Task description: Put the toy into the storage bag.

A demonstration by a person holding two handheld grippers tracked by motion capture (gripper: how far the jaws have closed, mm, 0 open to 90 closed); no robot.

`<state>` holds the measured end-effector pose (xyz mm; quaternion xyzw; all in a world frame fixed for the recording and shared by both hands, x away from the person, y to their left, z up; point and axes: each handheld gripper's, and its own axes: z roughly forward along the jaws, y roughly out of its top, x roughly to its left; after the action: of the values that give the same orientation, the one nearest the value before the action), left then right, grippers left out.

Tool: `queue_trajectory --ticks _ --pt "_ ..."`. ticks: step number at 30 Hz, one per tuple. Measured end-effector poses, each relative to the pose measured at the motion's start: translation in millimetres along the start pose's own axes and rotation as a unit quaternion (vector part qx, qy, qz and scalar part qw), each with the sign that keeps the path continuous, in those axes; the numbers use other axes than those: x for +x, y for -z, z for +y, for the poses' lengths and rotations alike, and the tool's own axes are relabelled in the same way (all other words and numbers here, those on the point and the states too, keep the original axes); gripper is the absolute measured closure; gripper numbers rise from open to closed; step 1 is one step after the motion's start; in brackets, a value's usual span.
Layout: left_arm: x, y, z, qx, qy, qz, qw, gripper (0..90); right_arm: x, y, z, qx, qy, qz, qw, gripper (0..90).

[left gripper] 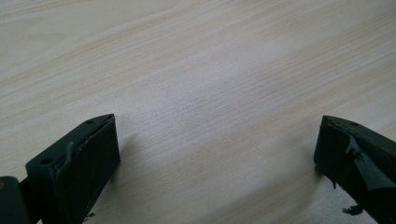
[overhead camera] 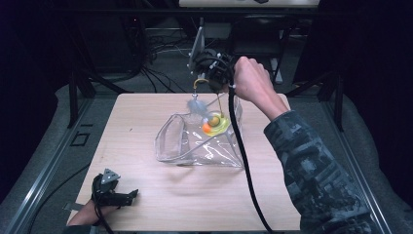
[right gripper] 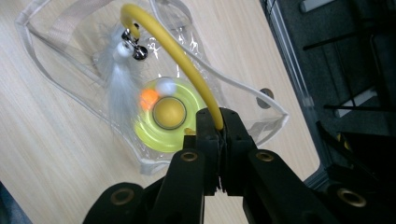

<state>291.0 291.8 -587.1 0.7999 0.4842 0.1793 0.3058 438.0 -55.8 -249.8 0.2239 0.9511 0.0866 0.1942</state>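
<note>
My right gripper (overhead camera: 219, 89) is high over the far side of the table, shut on the curved yellow wand (right gripper: 187, 65) of a cat toy. The wand's tip carries small bells (right gripper: 133, 49) and a white feather (overhead camera: 197, 105). Below the jaws sits the toy's yellow-green disc (overhead camera: 216, 124) with an orange ball (right gripper: 148, 98) on it, inside the outline of a clear plastic bag (overhead camera: 195, 146). Whether the disc rests on the bag's bottom I cannot tell. My left gripper (overhead camera: 129, 196) lies at the front left of the table, open over bare wood (left gripper: 217, 93).
The wooden table (overhead camera: 146, 122) has metal rails along its left and right sides. A black cable (overhead camera: 246, 165) trails from my right gripper across the table's right half to the front edge. Dark stands and cables fill the floor behind.
</note>
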Motion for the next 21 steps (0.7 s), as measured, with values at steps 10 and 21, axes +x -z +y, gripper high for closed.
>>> queue_trajectory --ticks 10,21 --pt "0.0 0.0 0.0 0.000 0.000 0.000 1.0000 0.1 5.9 -19.5 -5.5 0.009 -0.001 0.017 0.9998 88.2" --pt "0.2 0.0 0.1 0.000 -0.002 0.000 1.0000 0.1 11.4 -38.2 -17.3 0.023 0.000 0.029 0.9993 88.2"
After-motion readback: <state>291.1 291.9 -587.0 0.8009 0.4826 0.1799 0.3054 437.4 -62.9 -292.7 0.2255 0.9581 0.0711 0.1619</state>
